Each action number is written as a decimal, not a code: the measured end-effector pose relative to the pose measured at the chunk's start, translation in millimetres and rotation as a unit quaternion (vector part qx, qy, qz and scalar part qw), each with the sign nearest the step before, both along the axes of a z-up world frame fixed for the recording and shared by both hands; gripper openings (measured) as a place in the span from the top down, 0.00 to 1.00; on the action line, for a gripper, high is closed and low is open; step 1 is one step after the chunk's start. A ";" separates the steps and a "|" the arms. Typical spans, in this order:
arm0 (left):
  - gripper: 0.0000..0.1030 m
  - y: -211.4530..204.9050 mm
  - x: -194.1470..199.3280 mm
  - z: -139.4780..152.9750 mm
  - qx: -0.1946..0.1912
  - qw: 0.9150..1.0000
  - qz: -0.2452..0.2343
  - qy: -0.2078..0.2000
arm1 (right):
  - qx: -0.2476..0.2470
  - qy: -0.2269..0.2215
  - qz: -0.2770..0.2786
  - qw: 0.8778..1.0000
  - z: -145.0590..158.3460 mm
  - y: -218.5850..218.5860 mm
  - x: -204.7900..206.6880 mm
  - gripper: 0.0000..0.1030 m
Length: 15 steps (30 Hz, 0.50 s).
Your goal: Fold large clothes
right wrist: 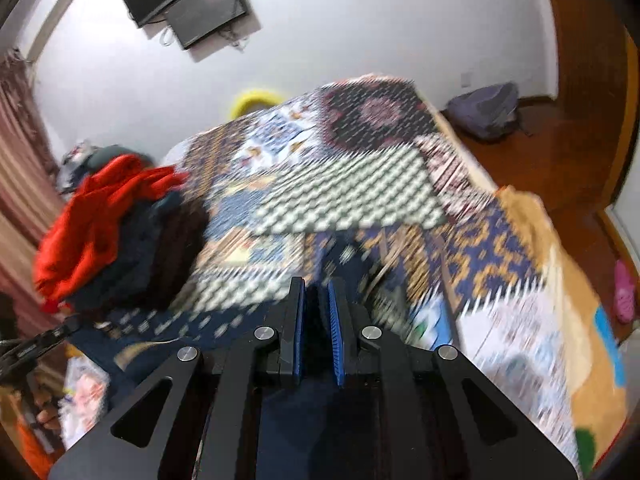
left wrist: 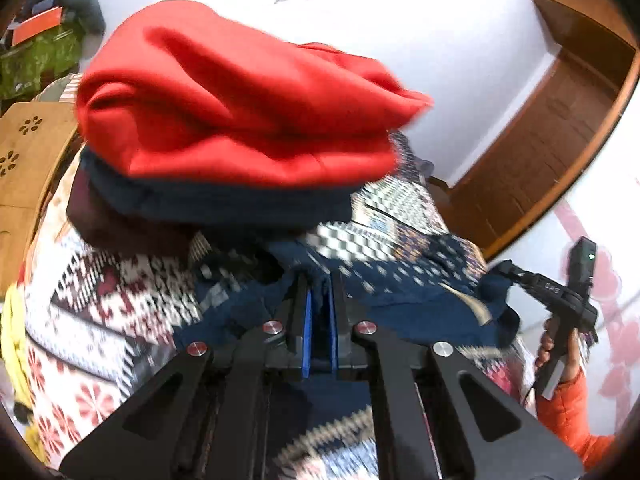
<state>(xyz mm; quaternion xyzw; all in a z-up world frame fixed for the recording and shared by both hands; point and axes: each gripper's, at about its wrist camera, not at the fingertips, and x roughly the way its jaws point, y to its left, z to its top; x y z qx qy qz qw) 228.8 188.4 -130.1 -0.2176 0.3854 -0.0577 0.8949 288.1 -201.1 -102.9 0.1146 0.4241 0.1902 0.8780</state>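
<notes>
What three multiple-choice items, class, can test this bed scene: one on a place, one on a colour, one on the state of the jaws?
1. Where does the red garment lie?
A. on top of a pile of folded clothes
B. on the floor
C. on a hanger

2. What colour is the garment directly under it?
A. yellow
B. dark blue
C. white

3. How do the left gripper jaws stand?
A. wide open, empty
B. out of view
C. closed on dark blue patterned cloth

Answers: 1 A, darker folded layers show beneath it; 2 B, a dark blue garment sits below; 3 C, cloth is pinched between the pads.
</notes>
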 end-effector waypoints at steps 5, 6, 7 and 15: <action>0.94 7.8 20.5 -5.5 0.078 0.995 0.067 0.011 | -0.014 -0.007 -0.027 1.000 1.6 0.2 6.0 0.90; 0.93 9.9 19.0 -4.3 0.073 0.995 0.071 0.007 | -0.010 -0.004 -0.021 1.000 1.6 0.6 4.9 0.90; 0.89 12.1 17.1 -3.3 0.062 0.995 0.072 0.002 | -0.007 0.001 -0.013 1.000 1.2 3.1 1.1 0.89; 0.58 -18.4 -0.3 -3.4 0.108 0.994 0.027 0.010 | -0.036 0.044 0.099 0.993 -17.1 45.1 -31.4 0.47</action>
